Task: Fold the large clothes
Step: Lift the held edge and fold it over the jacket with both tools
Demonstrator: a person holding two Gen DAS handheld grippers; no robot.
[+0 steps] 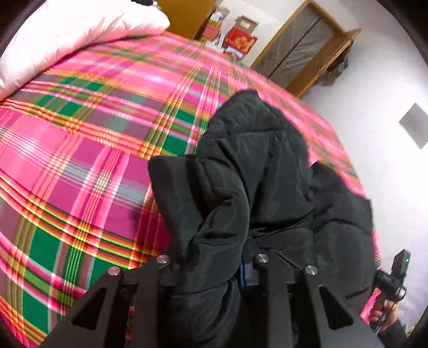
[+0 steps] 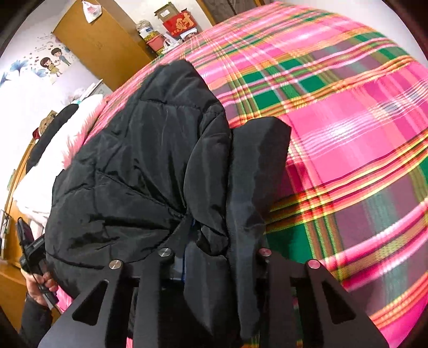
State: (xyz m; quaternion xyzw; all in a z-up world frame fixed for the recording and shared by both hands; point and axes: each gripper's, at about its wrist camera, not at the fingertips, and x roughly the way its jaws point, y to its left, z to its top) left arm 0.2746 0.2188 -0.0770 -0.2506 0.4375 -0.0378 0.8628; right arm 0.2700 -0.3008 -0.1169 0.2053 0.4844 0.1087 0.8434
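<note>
A black padded jacket [image 1: 256, 166] lies along the edge of a bed with a pink plaid sheet [image 1: 80, 166]. In the left wrist view a thick fold of it bunches up between the jaws of my left gripper [image 1: 211, 267], which is shut on it; the fabric hides the fingertips. In the right wrist view the same jacket [image 2: 139, 160] spreads to the left. A fold and a flat black flap [image 2: 256, 171] are pinched in my right gripper [image 2: 214, 254], whose fingertips are also buried in cloth. Both gripped edges hang slightly raised off the sheet.
A pale pink quilt [image 1: 80, 34] lies at the bed's far left, seen white [image 2: 48, 171] beside the jacket. A person's hand [image 1: 379, 311] holds the other gripper's handle; likewise a hand [image 2: 40, 286]. Wooden cabinet [image 2: 101, 40], red boxes [image 2: 179, 24] and door [image 1: 302, 50] stand beyond the bed.
</note>
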